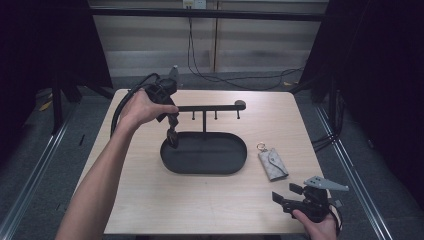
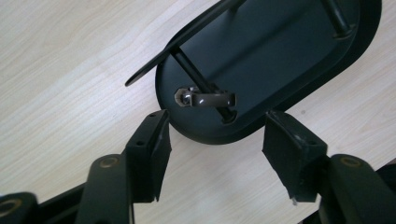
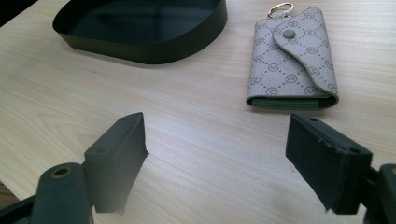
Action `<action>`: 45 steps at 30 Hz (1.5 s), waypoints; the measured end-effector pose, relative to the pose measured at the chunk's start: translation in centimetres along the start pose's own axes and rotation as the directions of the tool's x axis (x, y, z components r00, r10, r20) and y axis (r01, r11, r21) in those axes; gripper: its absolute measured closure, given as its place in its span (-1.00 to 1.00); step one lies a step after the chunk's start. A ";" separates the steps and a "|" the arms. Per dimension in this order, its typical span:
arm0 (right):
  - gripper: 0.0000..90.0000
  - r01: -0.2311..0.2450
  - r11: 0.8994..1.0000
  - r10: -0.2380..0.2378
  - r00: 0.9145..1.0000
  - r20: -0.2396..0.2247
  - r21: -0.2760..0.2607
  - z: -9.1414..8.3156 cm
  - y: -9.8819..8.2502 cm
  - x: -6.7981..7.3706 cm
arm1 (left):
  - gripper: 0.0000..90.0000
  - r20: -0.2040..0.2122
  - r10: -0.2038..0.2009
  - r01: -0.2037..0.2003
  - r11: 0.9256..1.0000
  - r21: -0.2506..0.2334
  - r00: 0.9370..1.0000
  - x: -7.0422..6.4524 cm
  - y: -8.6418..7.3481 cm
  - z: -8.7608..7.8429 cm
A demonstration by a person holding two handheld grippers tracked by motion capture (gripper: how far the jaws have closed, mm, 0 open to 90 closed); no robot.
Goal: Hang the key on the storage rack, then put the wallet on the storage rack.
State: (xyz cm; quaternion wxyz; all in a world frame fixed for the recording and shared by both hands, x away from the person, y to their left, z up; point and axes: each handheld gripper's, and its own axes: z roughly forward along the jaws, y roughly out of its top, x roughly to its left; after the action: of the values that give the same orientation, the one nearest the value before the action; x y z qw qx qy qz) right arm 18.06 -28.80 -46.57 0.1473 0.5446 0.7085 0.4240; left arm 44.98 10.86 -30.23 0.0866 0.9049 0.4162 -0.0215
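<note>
A black oval tray [image 1: 235,161] carries a T-shaped hanger stand [image 1: 210,107] with several small hooks under its bar. A small dark brown key holder [image 1: 172,136] hangs from the leftmost hook, down toward the tray's left end. My left gripper [image 1: 170,114] points down just above it. In the left gripper view the jaws of that left gripper [image 2: 215,126] stand apart, with the key holder [image 2: 210,99] below them and untouched. A grey patterned key pouch [image 1: 273,163] lies right of the tray. My right gripper [image 1: 285,193] rests open near the front right corner, short of the pouch [image 3: 293,56].
The tray [image 3: 140,42] sits mid-table on light wood. Bare tabletop lies in front of it and to its left. Cables run along the floor behind the table, and dark frames stand on both sides.
</note>
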 end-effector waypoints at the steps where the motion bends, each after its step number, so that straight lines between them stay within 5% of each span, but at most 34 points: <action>1: -0.55 0.000 1.000 0.000 1.000 0.000 0.000 0.0 0.0 0.0 | -0.13 0.002 -0.003 0.003 1.000 -0.014 1.000 0.1 -0.2 0.0; 6: -0.55 0.000 1.000 0.000 1.000 0.003 0.000 0.0 0.0 0.0 | -0.29 0.033 0.001 0.002 0.997 -0.071 0.999 0.9 -1.8 0.2; 12: -0.54 0.005 1.000 -0.005 1.000 0.002 0.002 0.0 0.0 0.0 | -0.39 0.042 -0.009 0.016 0.984 -0.178 0.999 1.6 -3.8 -0.5; 20: -0.55 -0.002 1.000 0.002 1.000 0.007 0.003 0.1 0.0 0.0 | -0.50 0.070 0.025 -0.003 0.953 -0.301 0.997 1.3 -6.0 -0.1; 26: -0.55 -0.001 1.000 0.001 1.000 0.010 0.006 0.1 0.0 0.0 | -0.57 0.068 0.032 -0.010 0.950 -0.313 0.997 1.2 -7.6 0.9; 31: -0.55 -0.003 1.000 0.003 1.000 0.007 0.007 0.1 0.0 0.0 | -0.60 0.083 0.100 -0.062 0.924 -0.378 0.992 0.7 -9.3 1.3; 33: -0.55 -0.001 1.000 0.001 1.000 0.008 0.009 0.2 0.0 0.1 | -0.62 0.061 0.087 -0.054 0.911 -0.409 0.994 0.6 -10.1 1.5; 35: -0.55 -0.003 1.000 0.002 1.000 0.007 0.010 0.2 0.0 0.1 | -0.60 0.020 0.095 -0.079 0.916 -0.394 0.995 0.2 -11.1 2.0; 36: -0.55 0.000 1.000 0.000 1.000 0.008 0.010 0.2 0.0 0.0 | -0.60 0.011 0.104 -0.091 0.911 -0.402 0.994 0.2 -11.6 2.1; 39: -0.55 -0.005 1.000 0.005 1.000 0.009 0.010 0.2 0.1 0.0 | -0.60 0.017 0.117 -0.099 0.900 -0.424 0.993 0.2 -12.9 2.6; 41: -0.55 -0.004 1.000 0.004 1.000 0.008 0.010 0.3 0.1 0.0 | -0.60 0.008 0.120 -0.106 0.902 -0.418 0.993 0.1 -13.6 3.3; 45: -0.55 -0.003 1.000 0.002 1.000 0.010 0.023 0.6 0.2 0.2 | -0.60 0.033 0.113 -0.087 0.893 -0.441 0.993 0.0 -14.8 4.4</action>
State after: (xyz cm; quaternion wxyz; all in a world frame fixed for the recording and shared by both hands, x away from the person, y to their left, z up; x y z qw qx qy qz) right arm 18.53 -28.38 -46.74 0.1440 0.5493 0.7120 0.4131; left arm 33.94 19.51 -36.62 0.3010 0.8814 0.3605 0.0513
